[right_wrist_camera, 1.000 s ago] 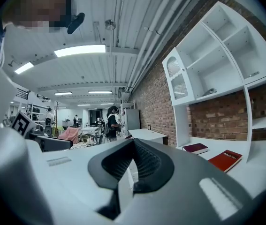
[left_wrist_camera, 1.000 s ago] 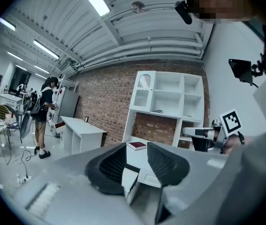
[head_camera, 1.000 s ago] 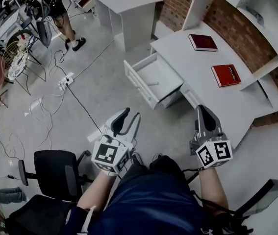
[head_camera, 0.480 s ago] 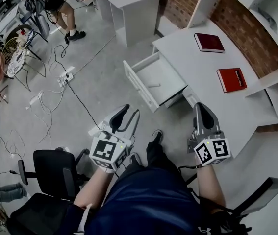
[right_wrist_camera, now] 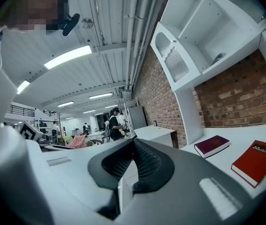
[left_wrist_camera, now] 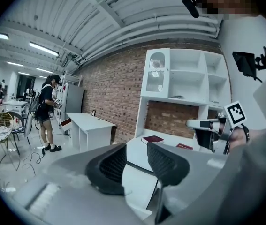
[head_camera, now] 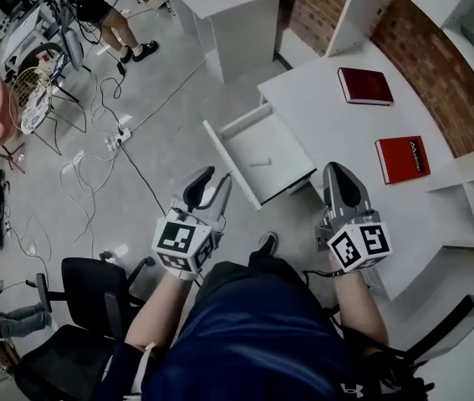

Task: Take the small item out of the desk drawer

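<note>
The white desk (head_camera: 337,132) has its drawer (head_camera: 224,153) pulled open. A small white item (head_camera: 260,163) lies on the drawer's floor. My left gripper (head_camera: 211,184) hovers just left of the drawer's front corner, open and holding nothing. In the left gripper view its jaws (left_wrist_camera: 136,150) stand apart, with the desk showing between them. My right gripper (head_camera: 339,174) is held over the desk's front edge, right of the drawer, and is shut on nothing. In the right gripper view its pads (right_wrist_camera: 133,146) meet.
A dark red book (head_camera: 365,85) and a red book (head_camera: 403,158) lie on the desk under white shelves (right_wrist_camera: 203,36). A second white desk (head_camera: 228,7) stands further off. A black chair (head_camera: 94,286) is at my left, cables (head_camera: 94,157) cross the floor, and a person (head_camera: 103,7) stands beyond.
I have come closer to the desk. Both grippers have moved forward and now sit beside the open drawer. Neither gripper's jaws have changed.
</note>
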A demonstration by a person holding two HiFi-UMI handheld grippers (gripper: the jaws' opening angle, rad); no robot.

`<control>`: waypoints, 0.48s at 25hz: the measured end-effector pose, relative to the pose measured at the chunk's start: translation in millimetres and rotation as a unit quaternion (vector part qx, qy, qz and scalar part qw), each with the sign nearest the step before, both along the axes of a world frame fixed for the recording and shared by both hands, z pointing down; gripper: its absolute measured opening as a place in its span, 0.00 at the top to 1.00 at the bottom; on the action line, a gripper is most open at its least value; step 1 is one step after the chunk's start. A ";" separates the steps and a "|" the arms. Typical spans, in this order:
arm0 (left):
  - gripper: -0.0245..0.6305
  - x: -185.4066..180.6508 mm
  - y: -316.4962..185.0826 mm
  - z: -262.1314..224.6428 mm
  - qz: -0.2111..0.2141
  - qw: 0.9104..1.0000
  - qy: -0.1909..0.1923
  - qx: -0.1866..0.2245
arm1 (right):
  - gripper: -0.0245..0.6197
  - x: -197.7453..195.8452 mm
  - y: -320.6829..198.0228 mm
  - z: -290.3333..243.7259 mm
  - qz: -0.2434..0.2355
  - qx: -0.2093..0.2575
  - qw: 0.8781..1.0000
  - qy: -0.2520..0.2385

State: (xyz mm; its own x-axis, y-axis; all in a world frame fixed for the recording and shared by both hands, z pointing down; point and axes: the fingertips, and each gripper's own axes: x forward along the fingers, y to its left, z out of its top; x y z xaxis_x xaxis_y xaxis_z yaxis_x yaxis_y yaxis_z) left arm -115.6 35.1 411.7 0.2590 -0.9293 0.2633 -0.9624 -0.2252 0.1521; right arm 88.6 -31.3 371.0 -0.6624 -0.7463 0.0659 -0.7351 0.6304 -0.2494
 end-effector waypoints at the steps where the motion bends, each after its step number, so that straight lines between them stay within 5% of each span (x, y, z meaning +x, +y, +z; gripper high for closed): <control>1: 0.74 1.4 -6.2 2.9 -0.003 1.000 -0.004 -0.003 | 0.96 1.1 -7.6 2.6 -0.003 -0.002 1.000 -0.001; 12: 0.74 1.6 -60.2 42.6 0.018 0.999 -0.026 -0.043 | 0.96 -4.5 -53.1 36.3 -0.008 -0.038 0.999 0.005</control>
